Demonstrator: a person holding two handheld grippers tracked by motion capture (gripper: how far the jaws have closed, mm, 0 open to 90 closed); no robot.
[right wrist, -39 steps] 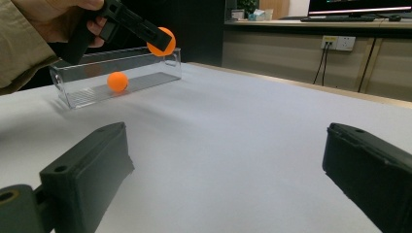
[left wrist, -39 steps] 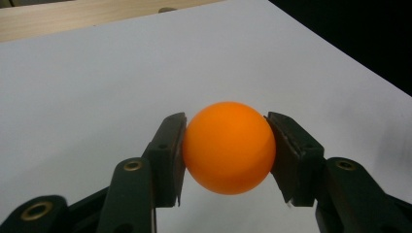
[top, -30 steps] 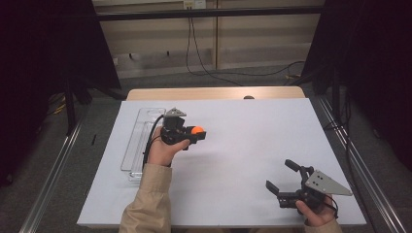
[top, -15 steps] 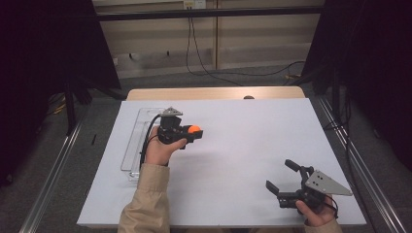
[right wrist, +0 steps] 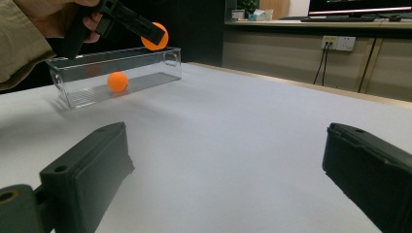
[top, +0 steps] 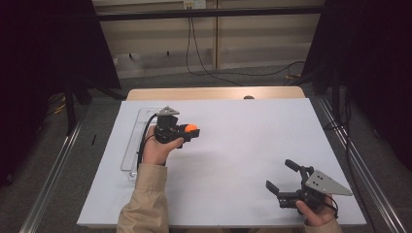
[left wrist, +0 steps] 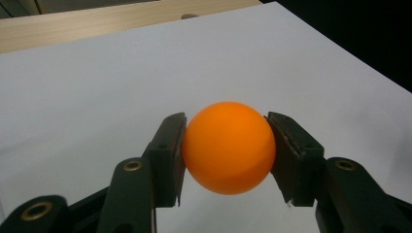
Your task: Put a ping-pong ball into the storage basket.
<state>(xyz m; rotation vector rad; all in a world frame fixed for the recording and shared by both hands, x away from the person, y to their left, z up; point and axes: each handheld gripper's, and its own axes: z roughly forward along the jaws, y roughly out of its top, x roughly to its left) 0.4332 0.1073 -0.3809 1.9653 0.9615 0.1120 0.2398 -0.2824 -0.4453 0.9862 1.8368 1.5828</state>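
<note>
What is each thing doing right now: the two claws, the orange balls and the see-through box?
Left claw: shut on the held ball.
Held ball: gripped, off the table.
Right claw: open, nothing in it.
Clear box: open-topped, on the table.
Second ball: lying inside the clear box.

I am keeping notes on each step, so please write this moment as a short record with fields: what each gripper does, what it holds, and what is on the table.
left gripper: shut on the orange ball, held in the air near the clear box
right gripper: open, nothing between its fingers, low over the near right part of the table
clear box: long, open on top, at the left side of the table
second ball: orange, lies inside the clear box
table: covered with a white sheet
</note>
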